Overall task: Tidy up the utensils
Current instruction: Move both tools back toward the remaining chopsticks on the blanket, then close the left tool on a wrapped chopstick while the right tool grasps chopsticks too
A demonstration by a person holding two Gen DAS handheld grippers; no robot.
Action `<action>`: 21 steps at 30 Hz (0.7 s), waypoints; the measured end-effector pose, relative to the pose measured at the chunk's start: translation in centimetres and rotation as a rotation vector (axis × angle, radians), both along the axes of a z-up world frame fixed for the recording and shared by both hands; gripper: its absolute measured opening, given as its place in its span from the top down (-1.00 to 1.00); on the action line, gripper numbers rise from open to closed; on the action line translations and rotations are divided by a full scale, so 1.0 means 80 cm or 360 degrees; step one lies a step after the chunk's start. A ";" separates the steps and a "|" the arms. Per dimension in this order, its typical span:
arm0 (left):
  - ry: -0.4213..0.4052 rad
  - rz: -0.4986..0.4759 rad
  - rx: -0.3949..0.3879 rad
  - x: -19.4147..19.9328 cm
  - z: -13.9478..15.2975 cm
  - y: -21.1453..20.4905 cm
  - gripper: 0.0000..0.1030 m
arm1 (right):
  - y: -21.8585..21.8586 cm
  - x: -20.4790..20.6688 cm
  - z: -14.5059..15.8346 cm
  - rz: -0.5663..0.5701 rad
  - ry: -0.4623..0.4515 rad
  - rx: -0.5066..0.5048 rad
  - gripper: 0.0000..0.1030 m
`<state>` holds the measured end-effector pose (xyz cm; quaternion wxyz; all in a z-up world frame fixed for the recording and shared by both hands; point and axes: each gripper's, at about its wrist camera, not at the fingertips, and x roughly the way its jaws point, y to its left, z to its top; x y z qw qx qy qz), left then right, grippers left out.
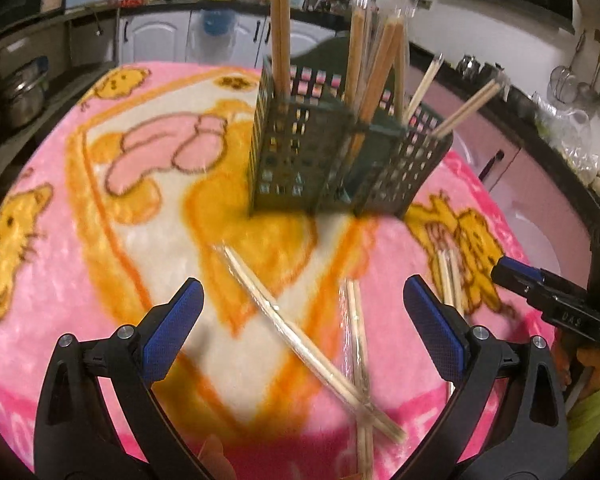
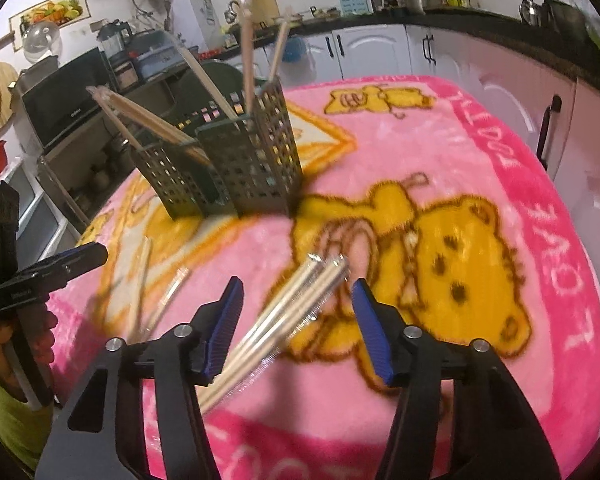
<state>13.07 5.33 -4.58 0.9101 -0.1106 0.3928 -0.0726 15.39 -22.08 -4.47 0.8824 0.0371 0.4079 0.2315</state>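
Dim warm indoor light, motion blur, strong fisheye bending, dark corners

Two green perforated holders [image 1: 300, 148] stand joined, and three wrapped chopstick pairs [image 1: 300, 324] lie on the blanket.

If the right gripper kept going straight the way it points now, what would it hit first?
Most likely the wrapped chopsticks lying on the pink blanket. They already sit between the open fingers of the right gripper, which tilts down toward the blanket. Depth is hard to judge, so contact may be close.
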 end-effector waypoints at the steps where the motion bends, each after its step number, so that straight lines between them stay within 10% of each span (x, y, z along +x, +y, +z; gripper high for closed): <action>1: 0.0013 -0.0001 -0.0004 0.000 -0.003 -0.001 -0.79 | 0.000 0.001 -0.003 0.0002 0.0008 -0.0004 0.05; 21: 0.0235 0.0066 -0.0128 0.045 -0.043 0.027 -0.34 | -0.008 0.068 -0.040 -0.0080 0.0163 0.0001 0.40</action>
